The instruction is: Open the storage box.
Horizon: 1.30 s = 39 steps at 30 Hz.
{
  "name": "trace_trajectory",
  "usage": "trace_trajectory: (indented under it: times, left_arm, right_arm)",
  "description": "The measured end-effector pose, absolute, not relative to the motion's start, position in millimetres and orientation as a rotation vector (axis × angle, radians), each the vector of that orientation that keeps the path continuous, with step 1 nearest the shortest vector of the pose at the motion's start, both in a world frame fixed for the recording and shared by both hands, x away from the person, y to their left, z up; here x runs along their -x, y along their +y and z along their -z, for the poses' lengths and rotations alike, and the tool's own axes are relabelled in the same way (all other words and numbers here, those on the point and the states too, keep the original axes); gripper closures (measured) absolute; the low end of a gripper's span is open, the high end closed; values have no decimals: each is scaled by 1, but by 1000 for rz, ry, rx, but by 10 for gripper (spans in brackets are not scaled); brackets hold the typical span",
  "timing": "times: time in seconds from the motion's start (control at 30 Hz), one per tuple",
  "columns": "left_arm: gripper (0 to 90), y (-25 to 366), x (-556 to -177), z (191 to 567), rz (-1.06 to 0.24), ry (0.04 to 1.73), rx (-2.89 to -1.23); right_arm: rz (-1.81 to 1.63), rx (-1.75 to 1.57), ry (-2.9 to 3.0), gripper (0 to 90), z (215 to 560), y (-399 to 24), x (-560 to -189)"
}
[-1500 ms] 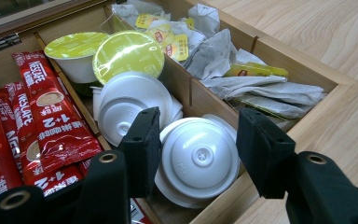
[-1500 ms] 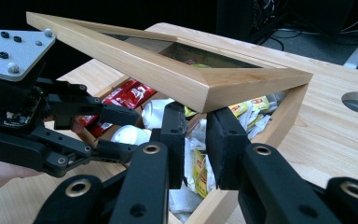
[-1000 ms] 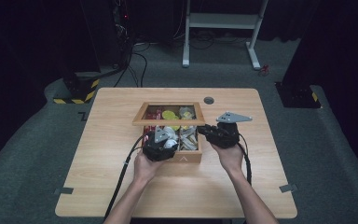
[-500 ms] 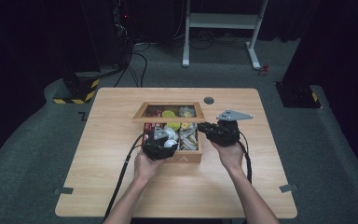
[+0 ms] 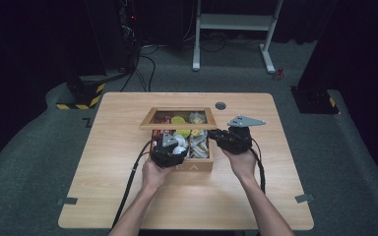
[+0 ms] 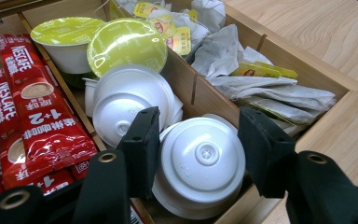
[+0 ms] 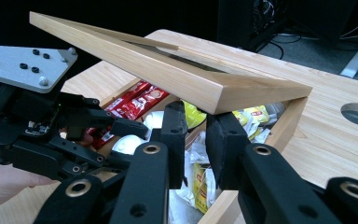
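Now, step in hand: lifting one white capsule [image 6: 200, 163] out of the wooden box [image 5: 187, 165] while the lid [image 7: 168, 77] is kept up.
Where the capsule is: middle compartment, nearest the front wall, leaning on a second white capsule [image 6: 126, 107]; green-lidded pods [image 6: 126, 44] behind, red coffee sachets [image 6: 32, 107] in the next compartment, tea bags [image 6: 261, 88] on the other side.
Left hand-held gripper [image 6: 198, 140]: jaws have just been closing and now flank the capsule, pads at or almost on its rim; it looks clenched on the capsule.
Right hand-held gripper [image 7: 196, 140]: clamped tight on the lid's front edge, propping it open above the box.
Doing it well: I would keep the squeeze gentle, since the thin plastic could buckle or slip, then lift straight up, clear of the divider.
Pose: in the high view both forearms come in low over the table [image 5: 108, 196]; the left hand [image 5: 155, 174] tilts down into the box, the right hand [image 5: 243, 162] sits level beside it.
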<state>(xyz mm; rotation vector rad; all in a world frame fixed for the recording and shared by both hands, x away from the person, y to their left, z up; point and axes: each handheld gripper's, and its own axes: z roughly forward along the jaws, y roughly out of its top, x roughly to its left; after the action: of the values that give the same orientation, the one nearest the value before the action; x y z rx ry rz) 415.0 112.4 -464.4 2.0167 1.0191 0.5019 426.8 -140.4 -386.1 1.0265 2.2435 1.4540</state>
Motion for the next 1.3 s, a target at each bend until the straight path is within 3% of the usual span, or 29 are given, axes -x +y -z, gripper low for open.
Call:
trace_trajectory:
  times: [1.3]
  left_arm:
    - [518, 125, -404, 449, -523, 994, -1906]
  right_arm:
    - [-1457, -1030, 2244, 775, 386, -140, -427]
